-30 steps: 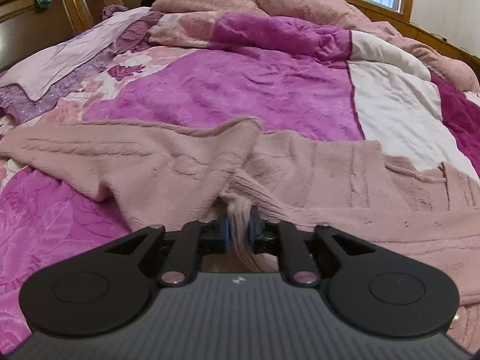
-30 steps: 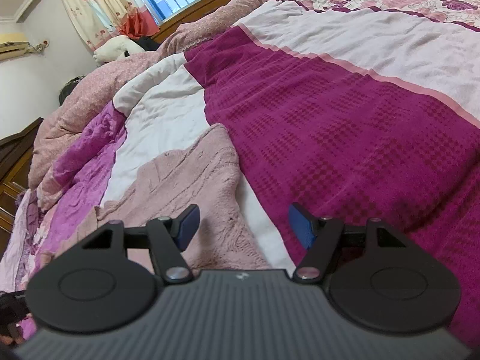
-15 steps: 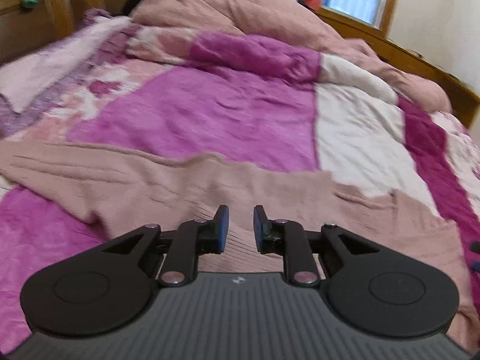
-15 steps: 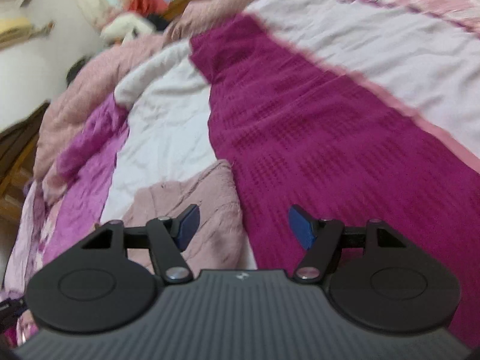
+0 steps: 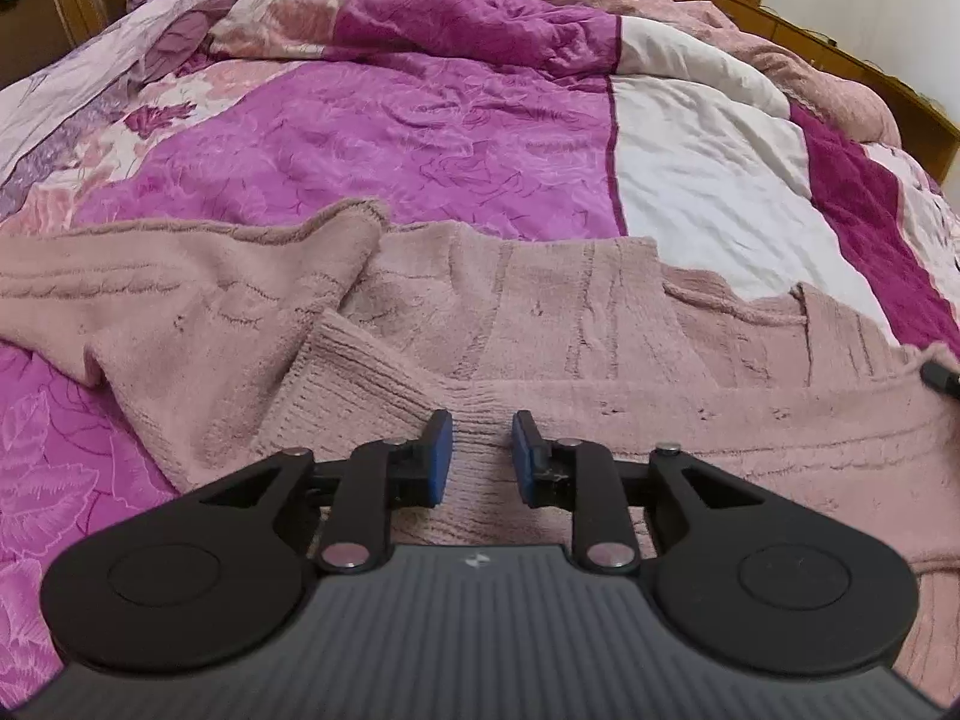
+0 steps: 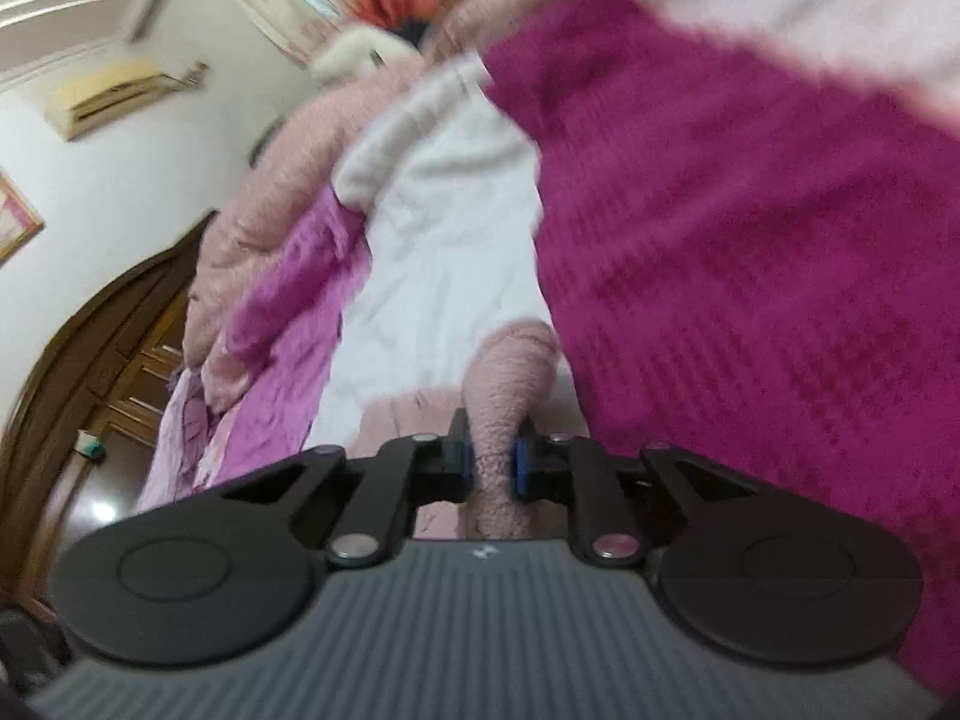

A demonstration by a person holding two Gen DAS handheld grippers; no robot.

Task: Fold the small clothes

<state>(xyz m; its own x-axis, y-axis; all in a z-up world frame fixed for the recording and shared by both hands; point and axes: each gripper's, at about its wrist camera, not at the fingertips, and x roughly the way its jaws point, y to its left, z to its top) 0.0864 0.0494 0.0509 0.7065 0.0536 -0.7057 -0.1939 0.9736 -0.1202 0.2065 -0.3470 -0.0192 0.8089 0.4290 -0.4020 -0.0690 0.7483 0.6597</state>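
Across the quilt (image 5: 420, 138) lies the pink sweater (image 5: 540, 300), spread wide. It looks soft, thick and limp, so it will likely sag and stretch; hems and cuffs seem the best holds. Left gripper (image 5: 477, 456) hovers over the ribbed hem, jaws narrow and opening, pads not pressing the knit. Only the blurred right view shows the right gripper (image 6: 492, 462) closing on a bunched fold; the left view alone shows the garment's full layout.

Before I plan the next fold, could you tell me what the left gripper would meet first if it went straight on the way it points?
Most likely the pink sweater: its ribbed hem lies right ahead of the left gripper, whose jaws are opening with nothing pinched.
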